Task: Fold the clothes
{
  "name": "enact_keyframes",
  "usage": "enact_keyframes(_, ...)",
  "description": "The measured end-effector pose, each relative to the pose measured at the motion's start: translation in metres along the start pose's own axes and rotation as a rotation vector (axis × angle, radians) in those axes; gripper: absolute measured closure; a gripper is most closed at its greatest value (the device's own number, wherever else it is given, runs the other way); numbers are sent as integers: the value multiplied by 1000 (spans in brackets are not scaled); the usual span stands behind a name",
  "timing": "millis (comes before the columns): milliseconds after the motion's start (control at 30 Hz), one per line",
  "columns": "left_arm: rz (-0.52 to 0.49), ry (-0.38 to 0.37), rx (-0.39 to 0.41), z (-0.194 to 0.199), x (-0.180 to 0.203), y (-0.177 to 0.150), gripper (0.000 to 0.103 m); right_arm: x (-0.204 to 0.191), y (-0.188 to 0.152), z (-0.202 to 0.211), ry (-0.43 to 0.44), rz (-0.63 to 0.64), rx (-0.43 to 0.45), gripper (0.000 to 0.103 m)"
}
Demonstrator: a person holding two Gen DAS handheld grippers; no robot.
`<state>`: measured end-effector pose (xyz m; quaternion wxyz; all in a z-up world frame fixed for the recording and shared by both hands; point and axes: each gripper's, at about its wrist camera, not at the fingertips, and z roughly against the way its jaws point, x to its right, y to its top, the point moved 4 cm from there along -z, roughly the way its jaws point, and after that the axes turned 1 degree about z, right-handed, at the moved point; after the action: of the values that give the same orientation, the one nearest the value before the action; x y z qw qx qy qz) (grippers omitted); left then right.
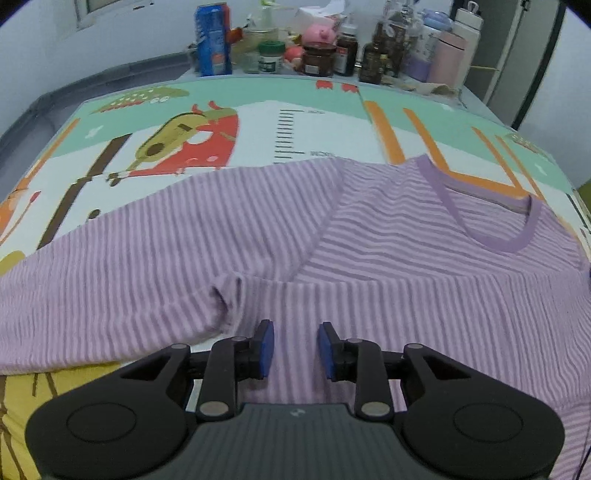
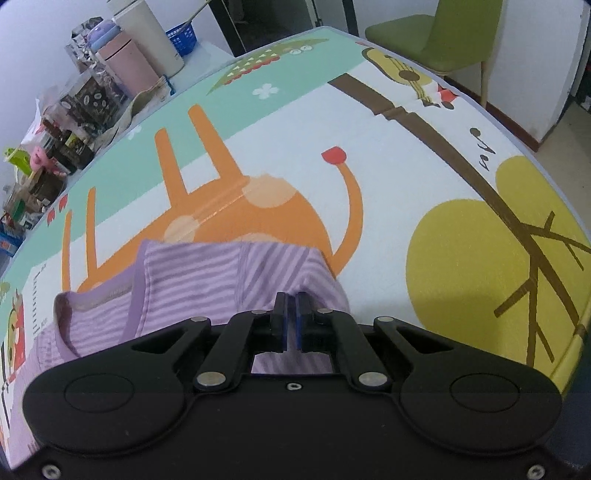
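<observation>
A lilac striped shirt (image 1: 229,236) lies spread on the cartoon-printed mat (image 1: 258,125), its solid purple neckline (image 1: 491,236) to the right. One sleeve lies folded across the body near the front. My left gripper (image 1: 296,349) hovers just above the near part of the shirt, open, with nothing between its blue pads (image 1: 266,347). In the right wrist view the same shirt (image 2: 192,273) shows its shoulder and neckline (image 2: 136,295). My right gripper (image 2: 291,317) is shut on the shirt's shoulder edge, and the fabric bunches up at its fingers.
Bottles, jars, a blue carton (image 1: 212,38) and a pink pig toy (image 1: 319,35) crowd the table's far edge. Flasks (image 2: 125,62) stand at the far left in the right wrist view. A green chair (image 2: 436,33) stands beyond the mat's far edge.
</observation>
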<state>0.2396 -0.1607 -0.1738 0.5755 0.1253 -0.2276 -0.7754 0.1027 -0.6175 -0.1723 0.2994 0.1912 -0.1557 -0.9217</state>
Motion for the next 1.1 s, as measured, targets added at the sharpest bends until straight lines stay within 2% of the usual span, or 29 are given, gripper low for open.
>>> enact_keyframes(133, 73, -19, 15, 6, -14, 8, 76, 0, 6, 11, -11, 21, 45, 100)
enact_keyframes(267, 105, 3, 64, 19, -22, 16, 75, -13, -7, 42, 57, 107, 78, 99)
enact_keyframes(333, 114, 0, 76, 24, -23, 18, 74, -18, -18, 57, 104, 138, 70, 99)
enact_keyframes(467, 92, -76, 54, 31, -16, 10, 71, -23, -47, 73, 136, 182, 17, 99)
enact_keyframes(533, 74, -99, 39, 31, -13, 4, 69, -18, -62, 73, 133, 177, -18, 99)
enact_keyframes(667, 56, -67, 13, 22, -15, -8, 68, 0, -87, 64, 95, 153, -76, 99)
enact_keyframes(800, 46, -39, -6, 16, -18, -18, 70, 23, -95, 55, 52, 112, -67, 103)
enact_keyframes(867, 61, -38, 1, 22, -22, -17, 69, 31, -95, 57, 60, 73, -63, 103)
enact_keyframes(967, 84, -39, 16, 33, -30, -16, 61, 38, -94, 68, 74, 32, -34, 100)
enact_keyframes(1100, 104, -53, 46, 56, -43, -19, 49, 37, -104, 97, 77, 69, 17, 96)
